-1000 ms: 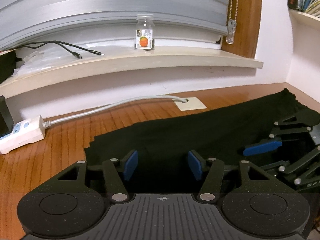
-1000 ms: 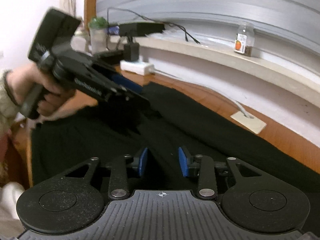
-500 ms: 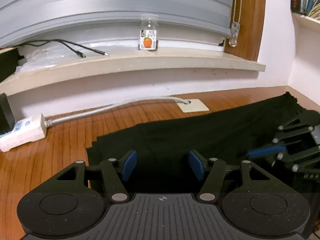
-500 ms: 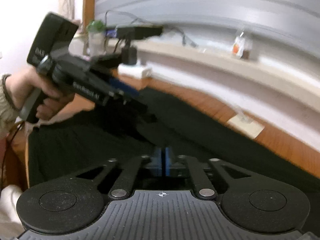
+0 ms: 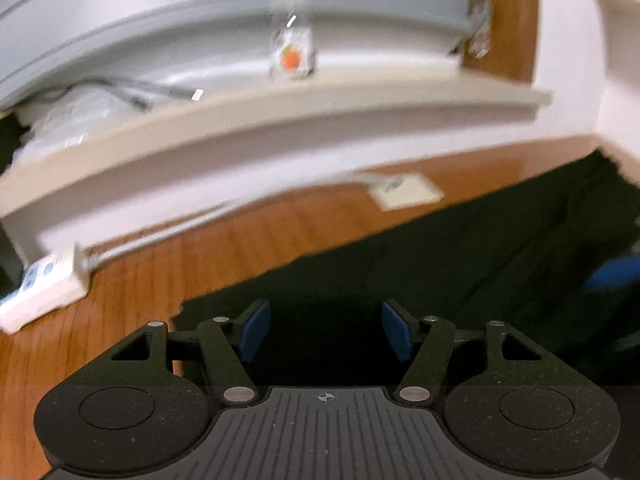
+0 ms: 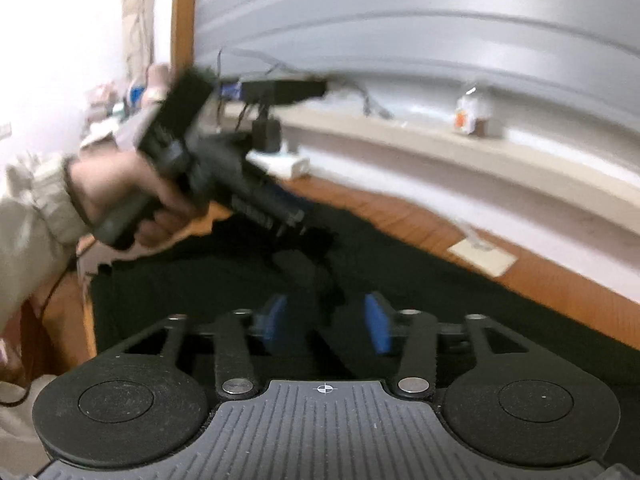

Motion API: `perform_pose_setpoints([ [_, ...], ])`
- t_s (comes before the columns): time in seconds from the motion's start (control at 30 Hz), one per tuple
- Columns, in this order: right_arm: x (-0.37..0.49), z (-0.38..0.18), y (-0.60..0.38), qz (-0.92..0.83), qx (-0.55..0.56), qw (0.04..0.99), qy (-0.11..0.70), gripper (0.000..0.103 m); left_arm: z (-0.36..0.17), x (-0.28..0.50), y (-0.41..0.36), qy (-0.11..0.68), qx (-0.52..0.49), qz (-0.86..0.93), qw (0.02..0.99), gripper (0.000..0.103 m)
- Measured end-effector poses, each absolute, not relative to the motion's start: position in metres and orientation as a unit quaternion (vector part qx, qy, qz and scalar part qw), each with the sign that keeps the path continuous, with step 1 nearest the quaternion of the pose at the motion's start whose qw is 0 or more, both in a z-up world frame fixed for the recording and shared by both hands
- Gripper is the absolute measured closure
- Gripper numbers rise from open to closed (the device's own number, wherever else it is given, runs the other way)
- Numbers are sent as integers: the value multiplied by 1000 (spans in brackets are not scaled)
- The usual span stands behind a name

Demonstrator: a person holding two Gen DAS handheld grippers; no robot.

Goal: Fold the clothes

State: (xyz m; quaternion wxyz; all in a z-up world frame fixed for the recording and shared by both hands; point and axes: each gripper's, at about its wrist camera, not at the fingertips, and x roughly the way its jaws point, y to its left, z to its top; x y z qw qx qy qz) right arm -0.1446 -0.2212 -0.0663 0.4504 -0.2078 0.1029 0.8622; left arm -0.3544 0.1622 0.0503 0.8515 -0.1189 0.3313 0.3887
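Left gripper (image 5: 325, 330): jaws apart and just been widening a bit, nothing between the pads, black cloth (image 5: 460, 264) only lies below them. Right gripper (image 6: 325, 322): jaws have just reopened, now about half spread; a dark blurred bit of cloth seems to sit between the pads, but they don't press it, so released. In the right view the left gripper (image 6: 292, 220) hangs over the near-left part of the cloth, held in the person's hand (image 6: 132, 196); the frame is too blurred to tell if it touches fabric. Step in hand, as I judge it: regrasp before the next fold. To do it well, bring each gripper down on an edge or corner, not the middle, pinch all layers together, close both before lifting, then lift level so the fold line stays straight and the cloth doesn't drag across the desk (image 5: 132, 296). Cloth lies flat on the desk, below the sill (image 5: 280, 120), already looks doubled, with layered edges at its left end. Long axis runs along the desk roughly parallel to the wall; in the left view from lower left near the gripper up to the far right corner, narrower end to the right. The power strip (image 5: 44, 292) and cable plate (image 5: 408, 192) are clear of the cloth.
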Motion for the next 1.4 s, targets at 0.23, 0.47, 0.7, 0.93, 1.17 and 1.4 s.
perform_pose_setpoints([
  [0.23, -29, -67, -248, 785, -214, 569, 120, 53, 44, -369, 167, 324, -131, 395, 850, 36],
  [0.47, 107, -69, -275, 673, -202, 692, 163, 53, 77, -315, 161, 293, -110, 362, 878, 32],
  [0.7, 206, -67, -238, 596, -145, 756, 229, 53, 80, -209, 160, 286, -74, 278, 914, 28],
  [0.93, 253, -75, -192, 558, -131, 766, 291, 53, 48, -177, 172, 293, -96, 238, 921, 27],
  [1.17, 265, -90, -169, 523, -98, 762, 370, 54, 32, -180, 181, 299, -134, 210, 921, 25],
  [1.4, 259, -94, -165, 511, -111, 771, 365, 85, 31, -182, 183, 296, -141, 204, 922, 24],
])
